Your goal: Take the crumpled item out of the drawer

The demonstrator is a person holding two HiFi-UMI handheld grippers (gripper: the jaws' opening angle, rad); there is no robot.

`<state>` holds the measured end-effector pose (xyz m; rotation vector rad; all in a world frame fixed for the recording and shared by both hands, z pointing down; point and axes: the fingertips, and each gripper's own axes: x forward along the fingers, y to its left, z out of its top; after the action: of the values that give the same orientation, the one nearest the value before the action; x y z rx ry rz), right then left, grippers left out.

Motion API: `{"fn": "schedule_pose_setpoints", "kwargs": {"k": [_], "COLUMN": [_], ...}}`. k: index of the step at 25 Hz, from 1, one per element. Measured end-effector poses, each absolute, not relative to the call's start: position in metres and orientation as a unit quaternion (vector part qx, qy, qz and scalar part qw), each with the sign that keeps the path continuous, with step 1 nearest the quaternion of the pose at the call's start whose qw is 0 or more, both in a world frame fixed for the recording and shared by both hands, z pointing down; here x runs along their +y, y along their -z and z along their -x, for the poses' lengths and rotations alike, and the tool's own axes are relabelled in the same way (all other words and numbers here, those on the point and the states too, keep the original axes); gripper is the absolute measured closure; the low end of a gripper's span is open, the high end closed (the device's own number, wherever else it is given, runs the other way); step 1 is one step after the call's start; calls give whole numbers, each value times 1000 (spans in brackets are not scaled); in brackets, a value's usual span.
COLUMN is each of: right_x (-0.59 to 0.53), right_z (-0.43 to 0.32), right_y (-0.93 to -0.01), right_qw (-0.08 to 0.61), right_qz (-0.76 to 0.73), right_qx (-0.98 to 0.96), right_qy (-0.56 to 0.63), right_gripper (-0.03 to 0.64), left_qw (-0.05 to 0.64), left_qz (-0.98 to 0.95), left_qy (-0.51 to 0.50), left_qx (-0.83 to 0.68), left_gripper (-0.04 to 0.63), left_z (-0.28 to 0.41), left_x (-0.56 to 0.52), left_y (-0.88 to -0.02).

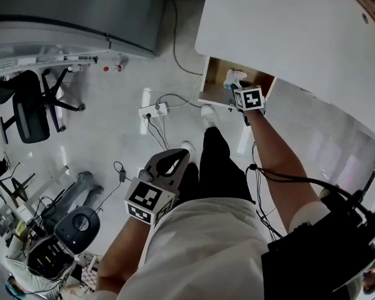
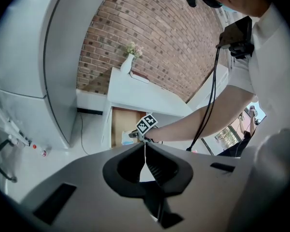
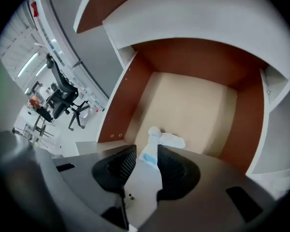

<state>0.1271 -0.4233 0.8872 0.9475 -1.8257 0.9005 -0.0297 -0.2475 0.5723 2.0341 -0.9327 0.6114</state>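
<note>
A white desk point(image 1: 287, 36) stood over a pale floor point(image 1: 112, 124), its drawer point(image 3: 193, 105) open with the crumpled item point(image 3: 168, 140) lying on the bottom near the front. The right gripper point(image 3: 146, 150) reached in, jaws apart with the item between them. The left gripper point(image 2: 145, 146) hung well away from the drawer, jaws together.

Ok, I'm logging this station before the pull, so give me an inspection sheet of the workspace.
Surface: open drawer under the white desk, beige bottom.
Job's things: crumpled item, white with blue, lying in the drawer.
Clutter: nothing seen in the drawer.
Grippers: right gripper open, the item's near end between its jaws; left gripper shut, empty, held by the hip.
Cables: power strip with leads on the floor.
Surroundings: office chair, brick wall.
</note>
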Motion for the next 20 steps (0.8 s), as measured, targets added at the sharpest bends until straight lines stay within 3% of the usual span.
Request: {"fn": "schedule_pose_setpoints", "kwargs": {"k": [9, 14, 20], "right_x": [-440, -452, -454], "right_z": [-128, -131, -136], "right_y": [-941, -953, -939], "right_qw": [490, 510, 526], "right_qz": [-377, -377, -366], "right_qx": [-695, -678, -686], "right_qy": [-367, -371, -344], "right_gripper": [459, 545, 581], "left_qw": [432, 444, 443], "left_qz": [-780, -768, -766], "left_qy": [-237, -233, -225], "left_qx": [-385, -398, -408], "left_gripper": [571, 571, 571], "left_z": [39, 43, 41], "left_x": [-256, -258, -259], "left_y": [-592, -602, -593]}}
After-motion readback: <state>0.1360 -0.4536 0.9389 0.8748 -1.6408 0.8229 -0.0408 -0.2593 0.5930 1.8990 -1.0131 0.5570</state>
